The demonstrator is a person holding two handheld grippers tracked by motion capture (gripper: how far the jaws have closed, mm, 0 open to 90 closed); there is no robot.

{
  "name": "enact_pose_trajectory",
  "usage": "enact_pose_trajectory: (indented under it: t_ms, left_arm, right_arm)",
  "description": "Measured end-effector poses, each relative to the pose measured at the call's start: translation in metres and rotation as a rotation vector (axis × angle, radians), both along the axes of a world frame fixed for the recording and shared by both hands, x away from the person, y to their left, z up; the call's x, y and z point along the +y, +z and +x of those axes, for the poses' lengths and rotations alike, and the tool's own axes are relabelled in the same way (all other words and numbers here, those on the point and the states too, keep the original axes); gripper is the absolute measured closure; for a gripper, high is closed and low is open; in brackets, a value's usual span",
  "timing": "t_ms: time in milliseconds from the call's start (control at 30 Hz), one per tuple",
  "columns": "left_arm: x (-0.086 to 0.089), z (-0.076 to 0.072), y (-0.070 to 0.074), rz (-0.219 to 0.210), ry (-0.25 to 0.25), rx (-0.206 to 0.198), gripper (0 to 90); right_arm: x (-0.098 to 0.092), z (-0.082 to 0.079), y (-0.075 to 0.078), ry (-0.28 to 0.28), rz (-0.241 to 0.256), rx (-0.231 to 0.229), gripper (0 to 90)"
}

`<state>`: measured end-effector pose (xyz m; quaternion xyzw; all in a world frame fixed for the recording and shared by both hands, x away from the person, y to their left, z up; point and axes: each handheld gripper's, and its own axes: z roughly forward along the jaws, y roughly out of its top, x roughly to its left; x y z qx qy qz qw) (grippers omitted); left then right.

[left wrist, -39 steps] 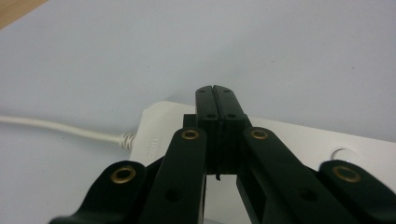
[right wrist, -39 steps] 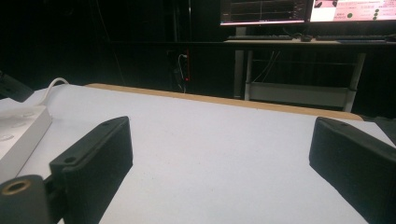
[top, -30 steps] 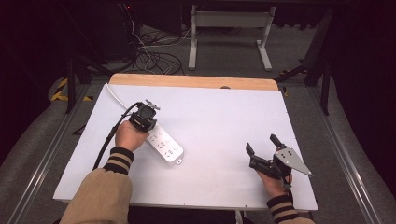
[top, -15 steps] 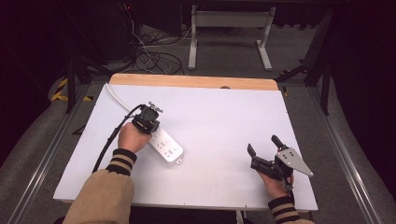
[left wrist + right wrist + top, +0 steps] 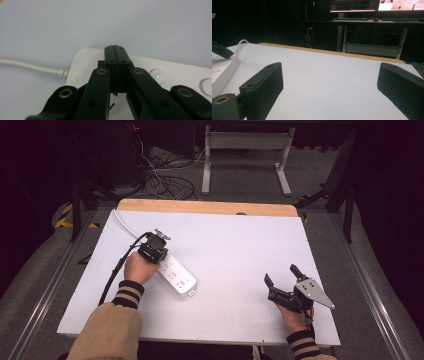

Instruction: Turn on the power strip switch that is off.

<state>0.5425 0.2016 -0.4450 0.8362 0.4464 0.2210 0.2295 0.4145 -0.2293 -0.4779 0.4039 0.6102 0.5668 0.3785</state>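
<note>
The left gripper view shows the left gripper [image 5: 115, 51], jaws pressed together, directly over the cord end of the white plastic power strip [image 5: 85, 65], whose long axis runs away to its right, while the right gripper [image 5: 281, 279] stands wide apart, empty.

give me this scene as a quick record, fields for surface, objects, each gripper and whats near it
surface: white table with wooden far edge
object: white power strip, cord running to the far left
left gripper: jaws shut, tips over the strip's cord end, beside a round button
right gripper: jaws open, holding nothing, over bare table at the near right
contact: cannot tell if left tips touch the strip
</note>
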Motion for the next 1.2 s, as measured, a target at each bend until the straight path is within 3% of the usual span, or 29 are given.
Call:
enact_pose_trajectory:
  t_ms: [67,433,533,1200]
  left_arm:
    - [0.0018,-0.0010,-0.0017,-0.019,0.004,-0.007,90.0]
    - [0.0027,0.0002,-0.0019,-0.016,-0.002,0.000,90.0]
    - [0.0040,0.0013,-0.0019,-0.039,-0.003,0.015,90.0]
    - [0.0003,0.0002,-0.0024,-0.012,0.011,0.011,90.0]
  right_arm:
    - [-0.0002,-0.0008,0.0006,-0.001,0.004,-0.001,7.1]
    - [0.0006,-0.0008,0.0006,0.003,-0.006,-0.001,7.1]
    - [0.0009,-0.0007,0.0006,0.005,-0.007,-0.003,7.1]
    - [0.0014,-0.0017,0.0010,0.005,-0.007,-0.004,7.1]
